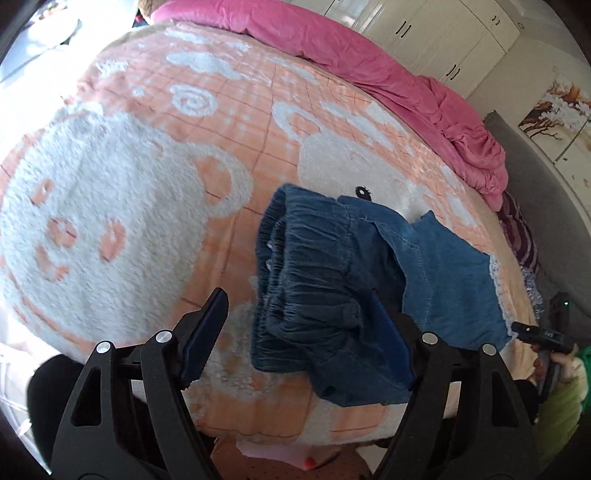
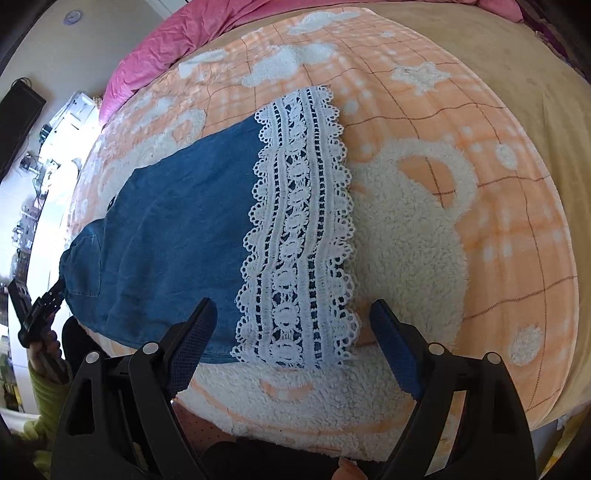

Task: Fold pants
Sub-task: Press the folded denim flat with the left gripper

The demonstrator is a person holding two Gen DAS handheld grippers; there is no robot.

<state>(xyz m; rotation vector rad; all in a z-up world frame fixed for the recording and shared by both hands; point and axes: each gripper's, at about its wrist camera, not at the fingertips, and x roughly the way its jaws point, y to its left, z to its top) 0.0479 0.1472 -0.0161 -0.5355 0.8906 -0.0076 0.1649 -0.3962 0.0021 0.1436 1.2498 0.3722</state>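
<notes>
A home bedroom: fleece-blanketed bed (image 1: 147,206), pink duvet (image 1: 369,62), white wardrobes (image 1: 436,33).

No text, label, brand or number can be read in either view. Small marks on the right gripper (image 1: 541,334), seen beyond the pants (image 1: 332,280), are too blurred.

Big bed w/ a fuzzy orange blanket (image 1: 236,122), white bears & clouds on it. A pink quilt (image 1: 399,81) is bunched along the far side. White cupboard doors (image 1: 436,33) w/ dark handles stand behind. A tree picture (image 1: 557,110) hangs on the wall by a grey headboard (image 1: 535,192). Bright light falls on a messy white desk (image 2: 55,147), dark screen (image 2: 18,114) beside it. Small round clock (image 2: 72,16) up on the wall.
</notes>
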